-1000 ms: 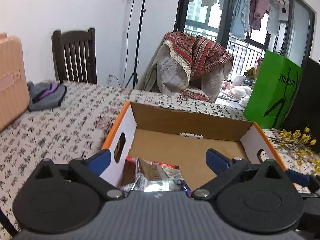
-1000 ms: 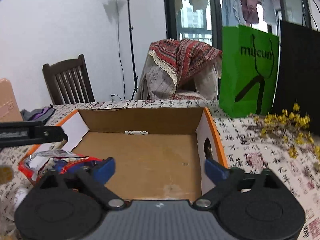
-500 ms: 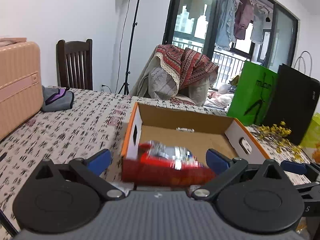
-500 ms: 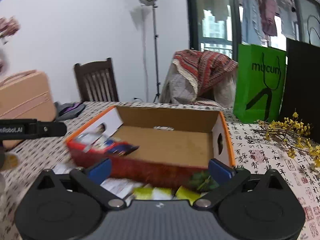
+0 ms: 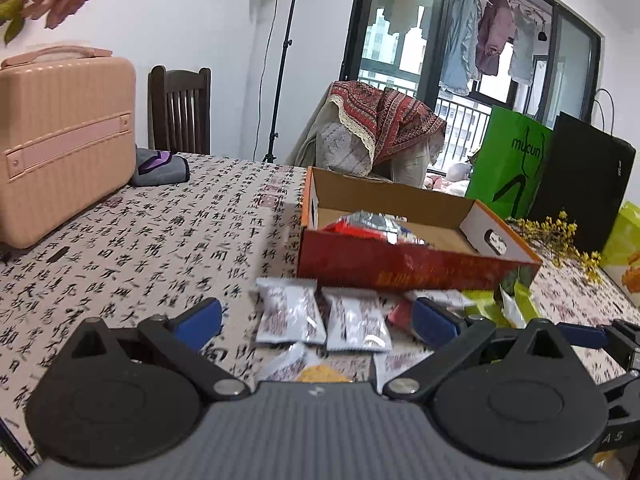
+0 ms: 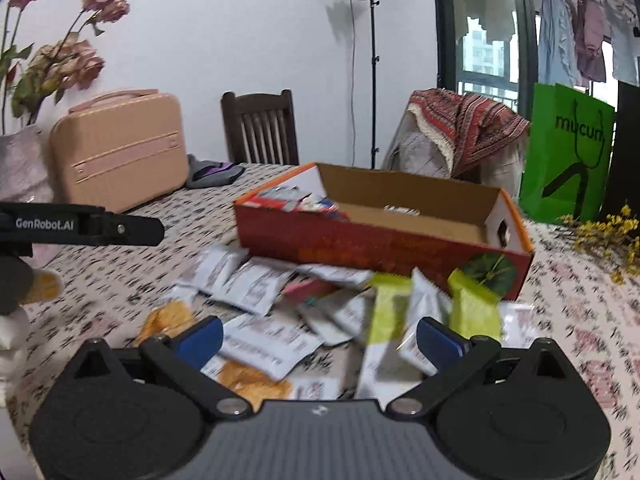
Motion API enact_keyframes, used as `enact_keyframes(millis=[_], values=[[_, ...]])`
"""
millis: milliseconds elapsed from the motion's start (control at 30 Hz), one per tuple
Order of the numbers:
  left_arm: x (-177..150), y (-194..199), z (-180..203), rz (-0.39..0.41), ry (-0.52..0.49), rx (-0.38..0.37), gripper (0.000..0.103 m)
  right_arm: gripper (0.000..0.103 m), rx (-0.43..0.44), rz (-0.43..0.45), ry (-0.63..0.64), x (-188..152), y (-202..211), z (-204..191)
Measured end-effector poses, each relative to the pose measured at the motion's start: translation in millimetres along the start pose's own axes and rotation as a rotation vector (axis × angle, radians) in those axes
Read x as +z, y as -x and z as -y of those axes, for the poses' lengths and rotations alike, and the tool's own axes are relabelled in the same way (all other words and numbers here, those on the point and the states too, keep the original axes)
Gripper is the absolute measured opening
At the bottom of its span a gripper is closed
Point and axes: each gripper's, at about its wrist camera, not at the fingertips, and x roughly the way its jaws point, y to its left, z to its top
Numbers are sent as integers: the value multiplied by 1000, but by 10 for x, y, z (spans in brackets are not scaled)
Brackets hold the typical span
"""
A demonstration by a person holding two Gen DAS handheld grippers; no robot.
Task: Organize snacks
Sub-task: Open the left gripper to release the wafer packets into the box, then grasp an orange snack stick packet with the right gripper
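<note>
An open red-and-orange cardboard box (image 5: 408, 268) (image 6: 384, 240) stands on the patterned tablecloth, with a red and silver snack bag (image 5: 372, 226) (image 6: 296, 198) in its left end. Several loose snack packets lie in front of it: white ones (image 5: 320, 316) (image 6: 248, 280), lime green ones (image 6: 472, 308) and orange ones (image 6: 248, 384). My left gripper (image 5: 316, 322) is open and empty above the white packets. My right gripper (image 6: 320, 338) is open and empty above the pile.
A pink suitcase (image 5: 60, 136) (image 6: 120, 148) stands at the table's left, with a grey pouch (image 5: 160, 166) behind it. A green bag (image 5: 508, 168) and a black bag (image 5: 580, 188) stand at the right by yellow flowers (image 5: 564, 236). Chairs stand beyond the table.
Both grippers have pulled back and up from the box. The red and silver bag now lies in the box's left end, and the loose packets in front have come into view.
</note>
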Motion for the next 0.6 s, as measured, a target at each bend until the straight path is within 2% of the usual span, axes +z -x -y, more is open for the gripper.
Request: enact_keyframes(millis=[500,567,600], values=[[-481,367,-197,-4,-11,-27,103,103,65,-45,-23,-317,95,-207],[-501,380,-209,-5,-11,-29,103,101,65,-43,-22,-311,85,-231],[-503,384,-214,-4,-10,-29,103,96,66,-42,-23,-301,76,-241]])
